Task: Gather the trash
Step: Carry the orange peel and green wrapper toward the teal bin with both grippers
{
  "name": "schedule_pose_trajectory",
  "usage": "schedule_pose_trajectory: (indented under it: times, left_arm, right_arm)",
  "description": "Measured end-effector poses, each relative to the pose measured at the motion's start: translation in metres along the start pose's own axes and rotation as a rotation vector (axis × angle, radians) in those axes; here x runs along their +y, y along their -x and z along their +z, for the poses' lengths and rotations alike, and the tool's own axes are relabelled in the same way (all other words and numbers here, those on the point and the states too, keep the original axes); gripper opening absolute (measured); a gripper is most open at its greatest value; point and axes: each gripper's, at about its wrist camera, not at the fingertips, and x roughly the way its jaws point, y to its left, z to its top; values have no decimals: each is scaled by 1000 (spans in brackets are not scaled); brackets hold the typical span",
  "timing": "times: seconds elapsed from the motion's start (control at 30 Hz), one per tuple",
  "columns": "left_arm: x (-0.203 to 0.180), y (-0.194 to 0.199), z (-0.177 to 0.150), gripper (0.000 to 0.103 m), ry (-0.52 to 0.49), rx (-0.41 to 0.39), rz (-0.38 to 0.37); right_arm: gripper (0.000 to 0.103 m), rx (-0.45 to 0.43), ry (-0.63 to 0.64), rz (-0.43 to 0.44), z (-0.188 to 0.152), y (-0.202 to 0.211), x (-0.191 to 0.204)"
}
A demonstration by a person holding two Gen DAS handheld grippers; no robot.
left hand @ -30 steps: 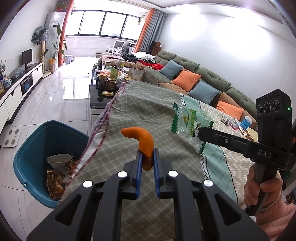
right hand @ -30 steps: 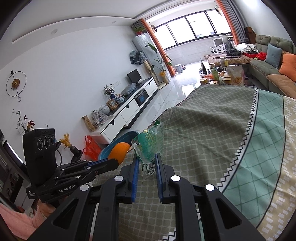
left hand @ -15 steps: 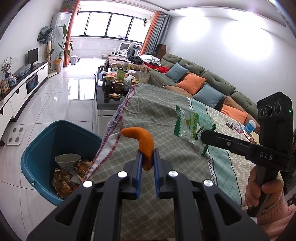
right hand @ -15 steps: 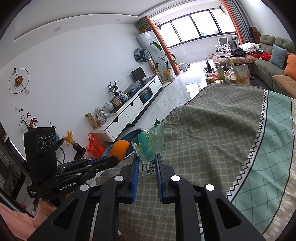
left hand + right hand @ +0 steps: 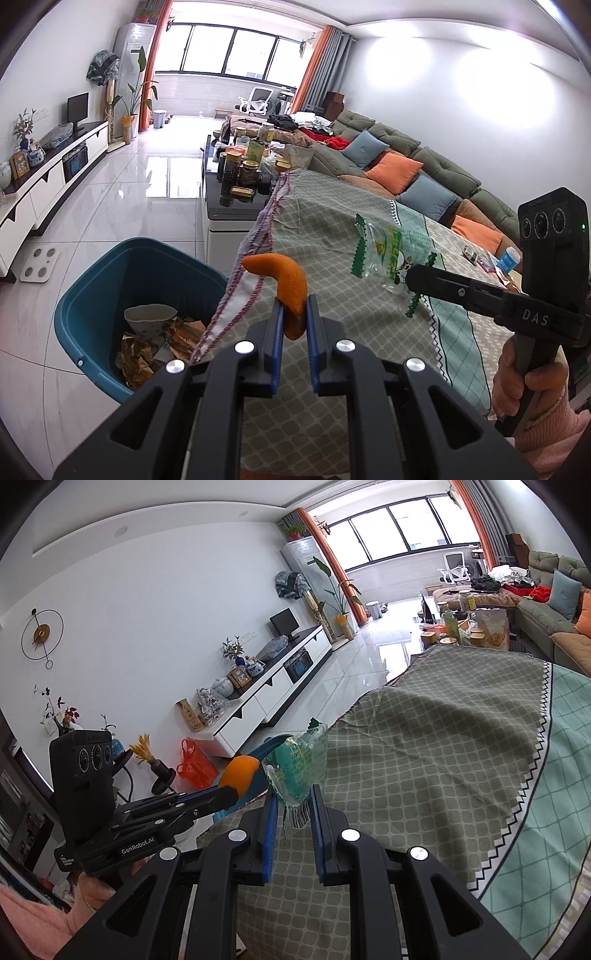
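My left gripper (image 5: 294, 308) is shut on a curved orange peel (image 5: 287, 280) and holds it above the left edge of the cloth-covered table (image 5: 332, 229). The peel also shows in the right wrist view (image 5: 240, 771). My right gripper (image 5: 293, 794) is shut on a clear green-printed plastic wrapper (image 5: 299, 771), held over the table; the wrapper also shows in the left wrist view (image 5: 391, 254). A teal trash bin (image 5: 96, 280) stands on the floor left of the table, below and left of the peel, with a paper cup and brown wrappers inside.
A low black table (image 5: 236, 199) with several jars stands beyond the bin. A green sofa (image 5: 424, 173) with cushions runs along the right. A white TV cabinet (image 5: 273, 686) lines the left wall. A white scale (image 5: 38, 258) lies on the tiled floor.
Both grippers have moved left toward the table's edge, each keeping its hold. The bin has come closer and more of its inside shows.
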Motion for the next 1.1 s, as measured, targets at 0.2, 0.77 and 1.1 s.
schedule_pose_trajectory:
  times: [0.2,0.77,1.1]
  left_arm:
    - [5,3,-1,13,7,-3,13]
    - [16,8,-1,13,35,-19,39]
    - [22,9,1,13,52,-24,57]
  right_arm:
    - [17,12,7,10,0,-6,5]
    - [17,41,39,29,2,-22,20]
    - [17,57,52,38,3,-31,28]
